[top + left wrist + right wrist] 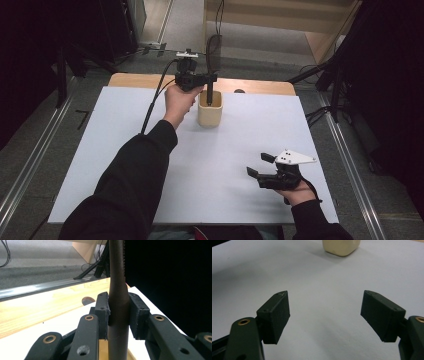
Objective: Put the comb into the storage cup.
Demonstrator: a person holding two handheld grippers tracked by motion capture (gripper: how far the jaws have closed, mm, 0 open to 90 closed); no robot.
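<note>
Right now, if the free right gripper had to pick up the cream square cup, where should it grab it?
Probably at the cream square cup's rim, coming from above with the right gripper: jaws astride one flat wall, on the side away from the dark upright utensil that the left gripper holds in it.

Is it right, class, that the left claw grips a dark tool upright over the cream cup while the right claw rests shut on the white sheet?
Not quite. The right claw is open: the right gripper view shows its jaws wide apart with nothing between them. The rest holds: the left claw grips the dark tool upright over the cream cup, and the right claw rests on the white sheet.
</note>
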